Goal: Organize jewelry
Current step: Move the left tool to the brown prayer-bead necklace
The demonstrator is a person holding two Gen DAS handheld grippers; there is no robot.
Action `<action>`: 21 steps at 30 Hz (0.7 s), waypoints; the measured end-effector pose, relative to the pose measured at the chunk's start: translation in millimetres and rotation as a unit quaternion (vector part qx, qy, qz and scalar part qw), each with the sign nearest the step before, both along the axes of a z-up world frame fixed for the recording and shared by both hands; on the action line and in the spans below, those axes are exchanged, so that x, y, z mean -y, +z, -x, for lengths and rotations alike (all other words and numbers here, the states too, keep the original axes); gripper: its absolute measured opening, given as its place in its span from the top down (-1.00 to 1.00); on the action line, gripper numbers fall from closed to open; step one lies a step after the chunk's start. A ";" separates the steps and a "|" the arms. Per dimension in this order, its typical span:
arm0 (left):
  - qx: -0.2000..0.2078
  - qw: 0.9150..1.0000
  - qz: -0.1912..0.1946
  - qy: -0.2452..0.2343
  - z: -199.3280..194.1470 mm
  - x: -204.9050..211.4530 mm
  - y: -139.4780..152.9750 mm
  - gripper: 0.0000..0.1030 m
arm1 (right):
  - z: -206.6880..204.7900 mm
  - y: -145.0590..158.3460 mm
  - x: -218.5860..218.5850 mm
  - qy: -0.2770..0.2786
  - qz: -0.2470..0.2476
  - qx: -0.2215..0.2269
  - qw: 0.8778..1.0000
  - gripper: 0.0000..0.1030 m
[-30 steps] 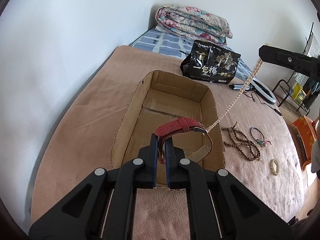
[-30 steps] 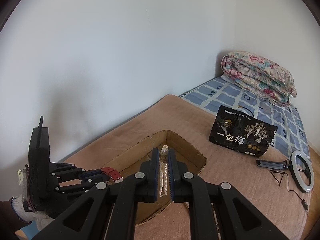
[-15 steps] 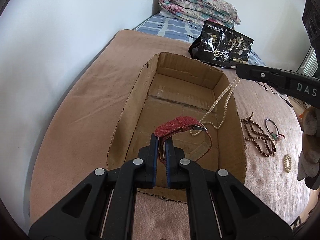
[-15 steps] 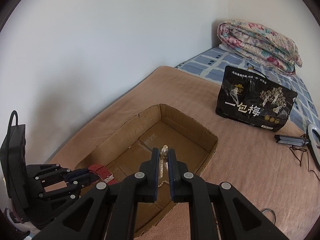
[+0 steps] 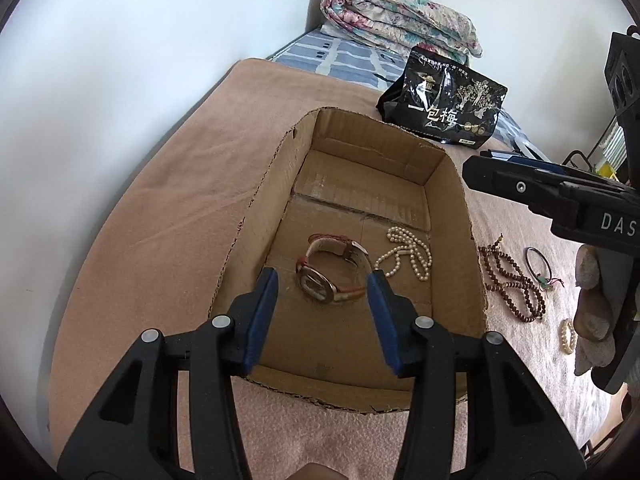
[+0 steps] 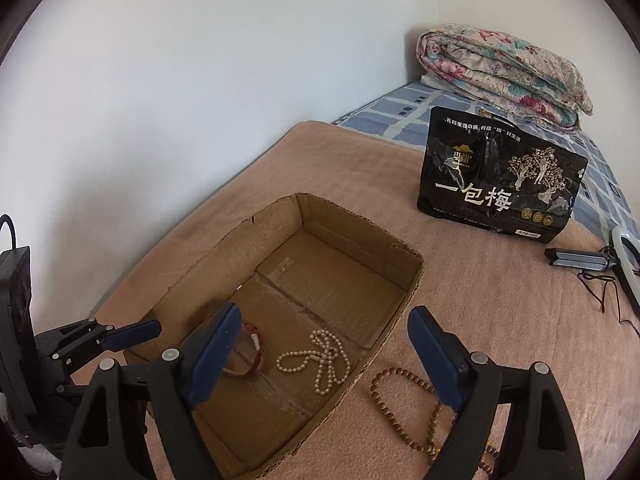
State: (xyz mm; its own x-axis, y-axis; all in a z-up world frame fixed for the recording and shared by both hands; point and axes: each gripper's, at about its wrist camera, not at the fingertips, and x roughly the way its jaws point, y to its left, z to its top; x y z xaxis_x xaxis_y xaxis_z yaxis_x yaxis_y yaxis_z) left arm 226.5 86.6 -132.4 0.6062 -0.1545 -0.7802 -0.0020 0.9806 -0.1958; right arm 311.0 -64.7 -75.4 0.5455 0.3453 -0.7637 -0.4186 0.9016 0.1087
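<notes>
An open cardboard box (image 5: 256,196) (image 6: 404,304) sits on the tan blanket. Inside lie a red-strapped watch (image 5: 328,268) (image 6: 250,344) and a pearl necklace (image 5: 408,254) (image 6: 320,360). My left gripper (image 5: 324,300) is open and empty above the box's near end, over the watch. My right gripper (image 6: 324,344) is open and empty above the box's right edge; it shows in the left wrist view (image 5: 520,188). A brown bead string (image 5: 512,284) (image 6: 400,400), a dark bangle (image 5: 538,260) and a small pearl bracelet (image 5: 567,334) lie on the blanket right of the box.
A black snack bag (image 5: 444,104) (image 6: 500,176) stands behind the box. A folded floral quilt (image 5: 400,20) (image 6: 504,72) lies at the far wall. A ring light with its cable (image 6: 624,268) lies at the right. A white wall runs along the left.
Both grippers have opened. The watch has dropped from the left gripper and the pearl necklace from the right; both now lie on the box floor.
</notes>
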 end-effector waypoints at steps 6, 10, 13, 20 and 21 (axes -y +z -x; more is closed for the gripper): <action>0.005 1.000 0.001 0.003 4.1 -0.8 4.7 0.08 | 2.6 3.7 8.1 -0.009 -0.002 0.003 1.000 -0.82; 0.013 1.000 -0.002 -0.002 9.4 3.2 9.7 0.08 | 6.3 8.5 16.3 -0.017 0.001 0.011 1.000 -0.88; 0.021 1.000 -0.010 -0.011 13.7 10.8 14.4 0.08 | 10.2 14.0 25.4 -0.032 0.006 0.021 0.999 -0.90; 0.048 0.998 0.002 -0.033 26.1 28.1 27.8 0.08 | 22.3 29.4 61.1 -0.057 0.010 0.044 0.997 -0.90; 0.053 0.998 0.003 -0.037 28.2 31.8 30.3 0.08 | 24.8 31.6 67.6 -0.059 0.010 0.048 0.997 -0.90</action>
